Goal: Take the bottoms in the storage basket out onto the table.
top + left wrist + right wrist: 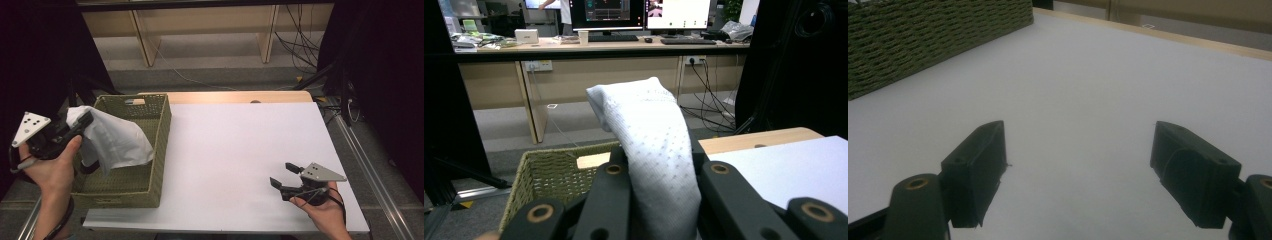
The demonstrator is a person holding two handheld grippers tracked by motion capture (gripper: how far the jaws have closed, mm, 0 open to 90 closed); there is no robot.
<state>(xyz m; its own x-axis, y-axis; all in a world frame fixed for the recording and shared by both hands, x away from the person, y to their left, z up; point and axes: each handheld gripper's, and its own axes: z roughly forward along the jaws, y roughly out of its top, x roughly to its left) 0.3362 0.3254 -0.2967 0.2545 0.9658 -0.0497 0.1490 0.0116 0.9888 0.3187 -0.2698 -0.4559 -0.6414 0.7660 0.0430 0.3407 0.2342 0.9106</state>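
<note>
at the left of the high view, the left hand-held gripper (82, 125) is clamped on a white cloth (117, 140), which hangs over a woven green basket (160, 150) and hides part of its inside. the left gripper view shows the dotted cloth (654, 150) pinched between the jaws, its lower end cut off. at lower right, the right hand-held gripper (285, 175) sits wide open, holding nothing, low over the white counter (235, 145). the right gripper view shows the basket wall (933, 40) at upper left.

— Premises type?
— Office-style lab: far desk (599, 47) carrying monitors (606, 14) and a keyboard (686, 41), loose cables (300, 42) on the floor, black frame posts (345, 95) flanking the white counter (240, 150).
</note>
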